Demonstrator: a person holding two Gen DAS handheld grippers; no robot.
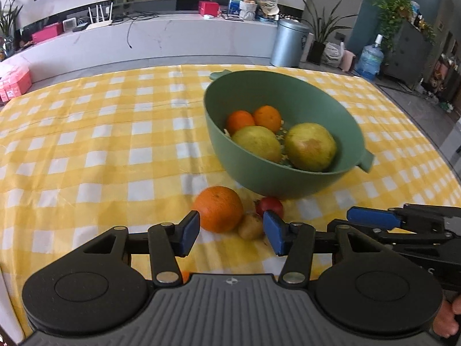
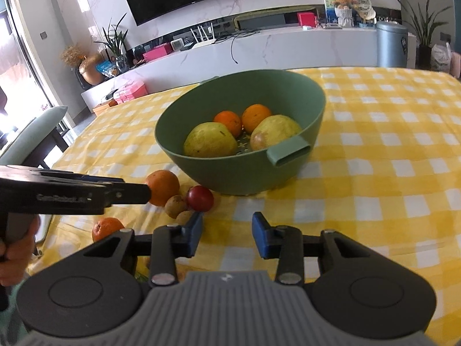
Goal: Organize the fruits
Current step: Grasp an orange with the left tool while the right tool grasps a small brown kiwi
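Observation:
A green bowl (image 1: pixel 253 170) (image 2: pixel 230 173) on the yellow checked tablecloth holds two yellow-green pears (image 1: pixel 310 147) (image 2: pixel 210 139) and two small oranges (image 1: pixel 253 118) (image 2: pixel 242 118). In front of the bowl lie a large orange (image 1: pixel 219 209) (image 2: pixel 162 183), a red fruit (image 1: pixel 269 205) (image 2: pixel 200 198), two small brown fruits (image 1: pixel 251 227) (image 2: pixel 175 206) and a small mandarin (image 2: pixel 106 227). My left gripper (image 1: pixel 232 235) is open, its pads either side of the orange and a brown fruit, just short of them. My right gripper (image 2: pixel 227 235) is open and empty, right of the loose fruits.
The right gripper also shows in the left wrist view (image 1: pixel 374 217), the left one in the right wrist view (image 2: pixel 135 191). A green chair (image 2: pixel 28 138) stands at the table's left edge. A grey bin (image 1: pixel 289 43) and a low cabinet stand beyond the table.

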